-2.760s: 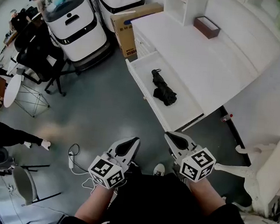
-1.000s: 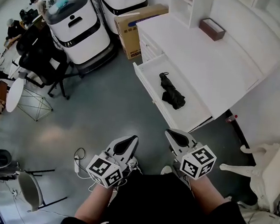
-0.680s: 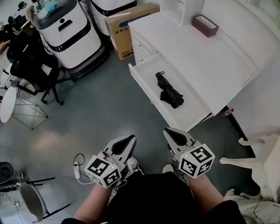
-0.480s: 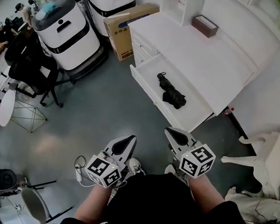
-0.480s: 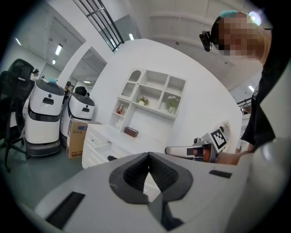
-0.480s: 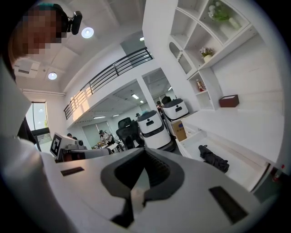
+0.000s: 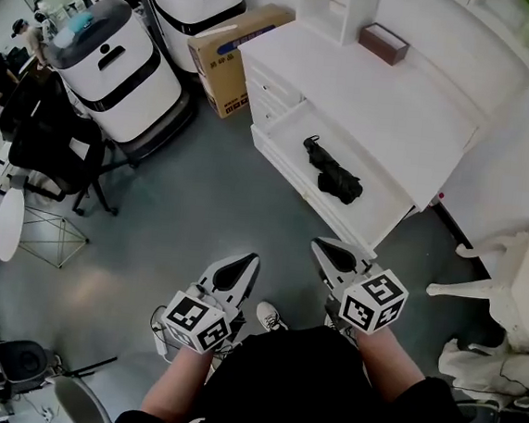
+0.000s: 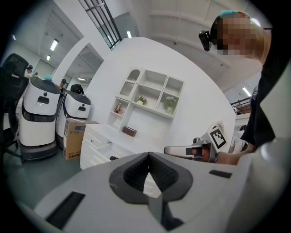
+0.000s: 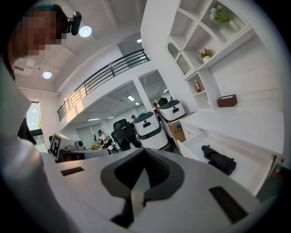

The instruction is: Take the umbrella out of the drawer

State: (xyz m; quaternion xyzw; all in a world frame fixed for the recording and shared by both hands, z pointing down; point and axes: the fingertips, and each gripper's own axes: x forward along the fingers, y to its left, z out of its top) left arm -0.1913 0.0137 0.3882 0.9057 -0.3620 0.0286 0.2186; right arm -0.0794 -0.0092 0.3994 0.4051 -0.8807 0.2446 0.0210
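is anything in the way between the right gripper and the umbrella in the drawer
Nothing visible. The umbrella lies uncovered in the open drawer, and only bare floor separates the shut right gripper from the drawer's front wall, which it would have to reach over.

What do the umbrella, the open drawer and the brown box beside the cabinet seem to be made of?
Umbrella: black fabric, probably synthetic, matte; it lies folded in soft, crumpled pleats.
Drawer: white painted or laminated board, likely wood-based; its panels are flat, smooth and evenly coloured.
Box: plain corrugated cardboard by the look of it; brown, matte, with dark print on its side.
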